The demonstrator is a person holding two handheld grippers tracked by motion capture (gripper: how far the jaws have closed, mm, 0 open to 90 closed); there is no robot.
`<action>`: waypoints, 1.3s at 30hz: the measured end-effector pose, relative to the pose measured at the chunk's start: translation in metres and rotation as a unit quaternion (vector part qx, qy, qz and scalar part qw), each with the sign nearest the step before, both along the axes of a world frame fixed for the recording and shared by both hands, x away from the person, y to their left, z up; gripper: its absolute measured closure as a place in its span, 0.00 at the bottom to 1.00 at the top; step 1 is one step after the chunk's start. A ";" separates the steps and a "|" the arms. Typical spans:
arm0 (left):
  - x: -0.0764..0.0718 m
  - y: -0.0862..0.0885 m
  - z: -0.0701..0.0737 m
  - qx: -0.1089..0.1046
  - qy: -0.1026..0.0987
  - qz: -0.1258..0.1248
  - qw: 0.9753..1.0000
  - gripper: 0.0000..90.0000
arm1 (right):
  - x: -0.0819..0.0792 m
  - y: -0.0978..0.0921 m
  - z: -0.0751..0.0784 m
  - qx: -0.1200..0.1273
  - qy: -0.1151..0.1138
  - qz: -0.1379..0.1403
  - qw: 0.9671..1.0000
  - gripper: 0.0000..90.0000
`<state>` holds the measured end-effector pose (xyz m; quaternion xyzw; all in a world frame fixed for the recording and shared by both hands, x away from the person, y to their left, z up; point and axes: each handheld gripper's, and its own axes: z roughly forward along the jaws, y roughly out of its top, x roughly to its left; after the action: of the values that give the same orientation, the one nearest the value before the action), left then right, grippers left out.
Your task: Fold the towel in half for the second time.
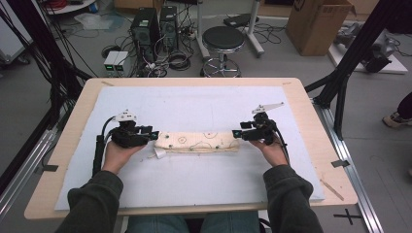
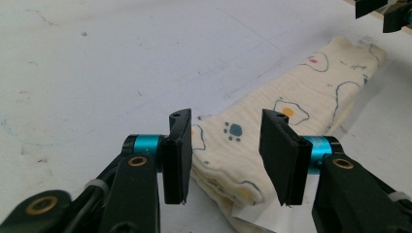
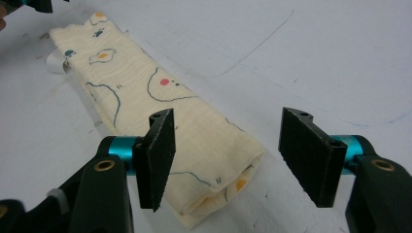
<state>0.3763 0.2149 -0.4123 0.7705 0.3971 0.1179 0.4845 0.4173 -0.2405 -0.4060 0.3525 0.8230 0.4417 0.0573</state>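
Observation:
A cream cloth (image 1: 197,141) printed with fried eggs and paw marks lies folded into a long narrow strip across the middle of the white mat. My left gripper (image 1: 154,135) stands open at its left end, jaws apart above the cloth (image 2: 291,114) end. My right gripper (image 1: 236,133) is open at the strip's right end, the folded cloth (image 3: 160,111) end lying below and between its jaws. A white tag (image 1: 159,153) sticks out under the left end. Neither gripper holds anything.
The white mat (image 1: 194,184) covers most of the wooden table (image 1: 63,145). Beyond the far edge stand a black stool (image 1: 223,41), computer towers (image 1: 145,29), cables and a cardboard box (image 1: 316,24). Black frame posts (image 1: 354,43) flank the table.

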 end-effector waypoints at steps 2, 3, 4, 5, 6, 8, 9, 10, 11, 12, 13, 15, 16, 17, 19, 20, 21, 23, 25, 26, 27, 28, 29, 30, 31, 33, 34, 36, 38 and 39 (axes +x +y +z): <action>-0.001 0.000 0.000 -0.002 0.001 -0.002 1.000 0.60 | -0.001 -0.001 0.001 0.004 0.001 0.001 1.000 0.39; -0.001 0.001 0.001 -0.001 0.001 -0.003 1.000 0.60 | -0.001 -0.001 0.001 0.003 -0.001 0.000 1.000 0.38; -0.001 0.001 0.001 -0.002 0.001 -0.002 1.000 0.59 | -0.002 -0.001 0.002 0.003 0.000 -0.001 1.000 0.37; -0.002 0.001 0.001 -0.002 0.002 -0.004 1.000 0.59 | -0.002 -0.001 0.002 0.004 -0.002 -0.002 1.000 0.36; -0.002 0.001 0.002 -0.004 0.002 -0.005 1.000 0.58 | -0.002 -0.001 0.002 0.006 -0.001 -0.002 1.000 0.35; -0.003 0.001 0.002 -0.002 0.001 -0.008 1.000 0.57 | -0.003 -0.002 0.003 0.005 -0.002 -0.004 1.000 0.33; -0.003 0.000 0.002 -0.003 0.001 -0.008 1.000 0.56 | -0.003 -0.002 0.003 0.006 -0.001 -0.005 1.000 0.32; -0.004 0.001 0.002 -0.002 0.001 -0.009 1.000 0.55 | -0.003 -0.003 0.003 0.008 0.000 -0.006 1.000 0.32; -0.004 0.001 0.003 -0.004 0.000 -0.009 1.000 0.55 | -0.003 -0.003 0.003 0.008 0.000 -0.006 1.000 0.30; -0.005 0.001 0.003 -0.005 0.000 -0.010 1.000 0.54 | -0.004 -0.003 0.004 0.009 0.001 -0.007 1.000 0.29; -0.005 0.001 0.004 -0.005 0.000 -0.011 1.000 0.53 | -0.004 -0.003 0.004 0.008 0.000 -0.007 1.000 0.29; -0.005 0.001 0.004 -0.005 -0.002 -0.012 1.000 0.52 | -0.005 -0.002 0.004 0.005 0.000 -0.008 1.000 0.27; -0.006 0.000 0.004 -0.008 0.000 -0.013 1.000 0.51 | -0.005 -0.002 0.004 0.005 0.000 -0.007 1.000 0.27; -0.006 0.000 0.004 -0.007 -0.001 -0.014 1.000 0.51 | -0.005 -0.002 0.004 0.004 -0.001 -0.007 1.000 0.26; -0.007 0.000 0.005 -0.006 -0.002 -0.016 1.000 0.50 | -0.006 -0.001 0.005 0.004 -0.003 -0.007 1.000 0.24; -0.007 0.000 0.005 -0.008 -0.002 -0.016 1.000 0.50 | -0.006 -0.001 0.005 0.005 -0.003 -0.007 1.000 0.24; -0.007 0.000 0.005 -0.009 -0.003 -0.018 1.000 0.50 | -0.006 -0.001 0.005 0.005 -0.002 -0.006 1.000 0.23; -0.008 0.001 0.005 -0.008 -0.005 -0.019 1.000 0.51 | -0.007 -0.001 0.006 0.004 -0.004 -0.009 1.000 0.22; -0.009 0.001 0.005 -0.007 -0.003 -0.019 1.000 0.50 | -0.008 -0.001 0.006 0.008 -0.005 -0.007 1.000 0.21; -0.009 0.002 0.005 -0.006 -0.003 -0.019 1.000 0.50 | -0.008 -0.001 0.007 0.007 -0.006 -0.009 1.000 0.20; -0.009 0.002 0.005 -0.005 -0.004 -0.019 1.000 0.50 | -0.009 -0.001 0.007 0.008 -0.005 -0.010 1.000 0.19; -0.010 0.002 0.005 -0.005 -0.003 -0.019 1.000 0.49 | -0.009 -0.001 0.007 0.009 -0.007 -0.010 1.000 0.20; -0.010 0.002 0.005 -0.006 -0.003 -0.020 1.000 0.49 | -0.010 -0.001 0.007 0.011 -0.008 -0.010 1.000 0.19; -0.010 0.003 0.005 -0.006 -0.002 -0.018 1.000 0.48 | -0.011 -0.002 0.006 0.011 -0.012 -0.009 1.000 0.19; -0.010 0.003 0.005 -0.005 -0.001 -0.018 1.000 0.47 | -0.012 -0.002 0.006 0.010 -0.010 -0.010 1.000 0.19; -0.011 0.003 0.006 -0.007 -0.002 -0.019 1.000 0.46 | -0.013 -0.003 0.004 0.011 -0.010 -0.011 1.000 0.19; -0.012 0.003 0.006 -0.005 -0.002 -0.018 1.000 0.46 | -0.013 -0.002 0.004 0.009 -0.005 -0.013 1.000 0.18; -0.012 0.003 0.007 -0.004 -0.004 -0.021 1.000 0.45 | -0.014 -0.003 0.005 0.009 -0.008 -0.013 1.000 0.18; -0.014 0.002 0.008 -0.002 -0.005 -0.022 1.000 0.44 | -0.015 -0.003 0.006 0.012 -0.013 -0.012 1.000 0.18; -0.014 0.002 0.008 -0.003 -0.005 -0.021 1.000 0.43 | -0.015 -0.004 0.006 0.014 -0.013 -0.013 1.000 0.18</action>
<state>0.3621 0.2171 -0.4044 0.7767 0.3784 0.1103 0.4913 0.4019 -0.2441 -0.3996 0.3579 0.8115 0.4568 0.0690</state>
